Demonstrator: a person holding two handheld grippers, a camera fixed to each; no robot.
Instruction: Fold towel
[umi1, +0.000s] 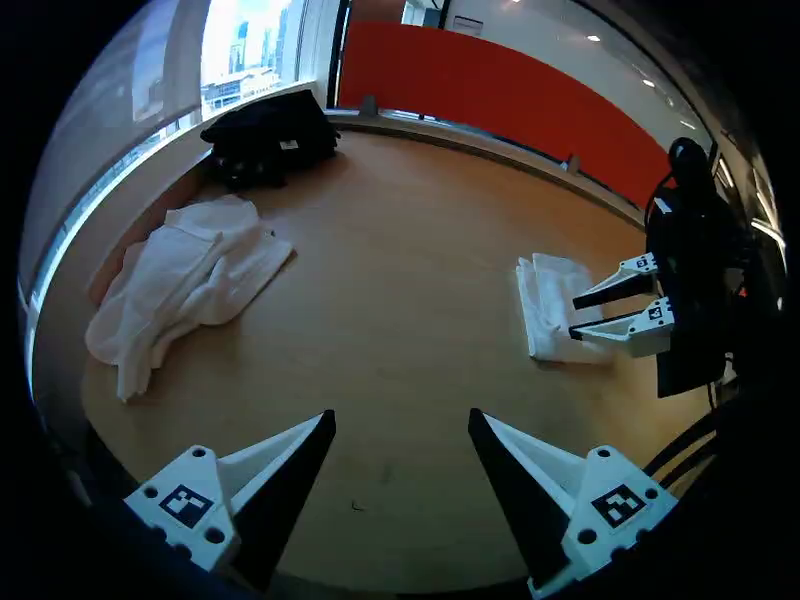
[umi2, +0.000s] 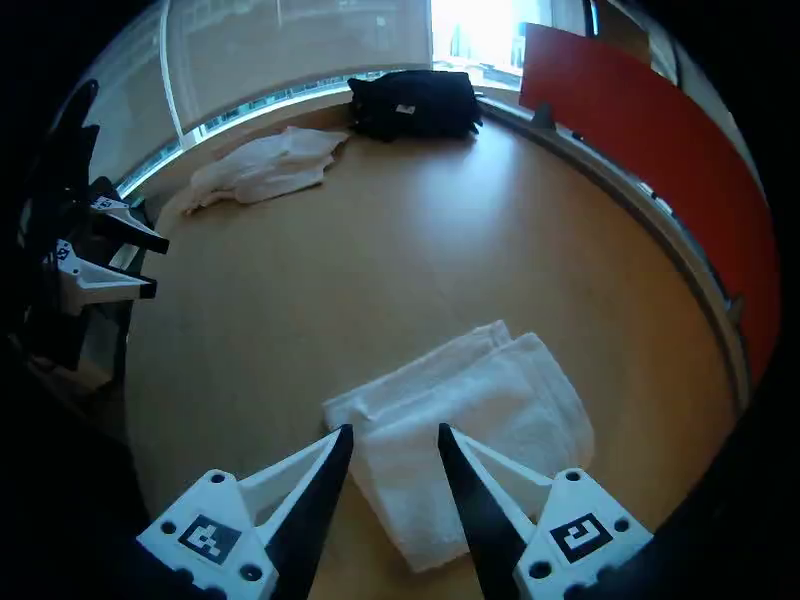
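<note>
**Where is the towel lying right now?**

I'm looking at two. A folded towel (umi2: 480, 420) is lying flat on the table (umi1: 400, 260), toward the edge where the red screen (umi1: 500, 95) is running. A crumpled towel (umi1: 190, 280) is heaped along the window edge, near the black bag (umi1: 270, 135) in the far corner.

**And what are your grippers doing?**

My right gripper (umi2: 392, 445) is hovering at the folded towel's near edge. Its fingers are parted and pinching nothing, and cloth is showing through the gap. My left gripper (umi1: 400, 440) is hanging over bare wood near the table's front edge, spread wide and empty.

**Why are you holding them like that?**

I'm judging the folded one to be finished (its layers are sitting square, edges roughly matched), so the right fingers are gaping because there is nothing left to hold. The left gripper is pointing across open table toward the heap, which I'm reading as the next piece.

**Any worries?**

The heap is bunching thickly, so finding a single corner is looking awkward.
</note>
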